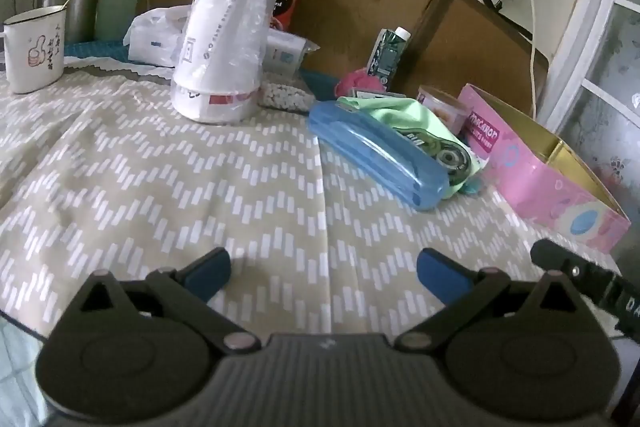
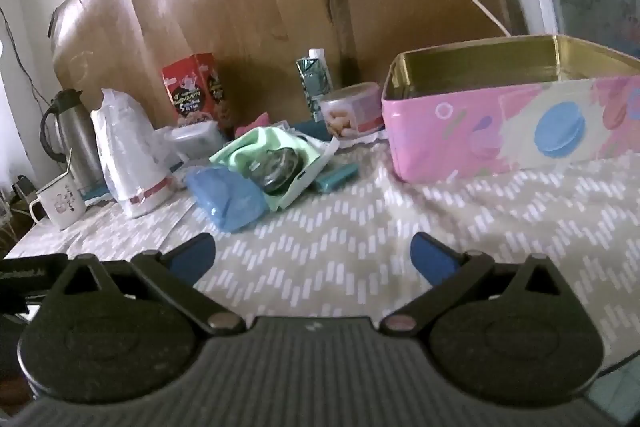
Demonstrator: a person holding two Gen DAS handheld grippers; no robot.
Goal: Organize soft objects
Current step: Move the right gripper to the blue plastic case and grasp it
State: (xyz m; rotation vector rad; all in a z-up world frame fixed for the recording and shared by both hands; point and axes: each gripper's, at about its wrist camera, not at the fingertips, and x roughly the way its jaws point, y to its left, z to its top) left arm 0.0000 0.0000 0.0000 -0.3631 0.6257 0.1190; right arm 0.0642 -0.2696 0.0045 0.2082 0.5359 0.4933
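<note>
Both grippers hang over bare tablecloth (image 1: 168,163) — a beige weave with white dashed chevrons, creased lengthwise. The left gripper (image 1: 323,269) and right gripper (image 2: 312,255) each have blue-padded jaws spread wide, nothing between them.

The landmark is the pink tin (image 2: 500,123), rectangular, glossy, gold inside, open-topped. Just left of it lies the soft heap: a mint-green cloth (image 2: 256,147) crumpled around a tape dispenser (image 1: 448,157), with a smooth blue plastic case (image 1: 376,155) against its near side. Farther left stands a plastic-wrapped cup stack (image 1: 224,39) — open cloth lies in front of all of them.
</note>
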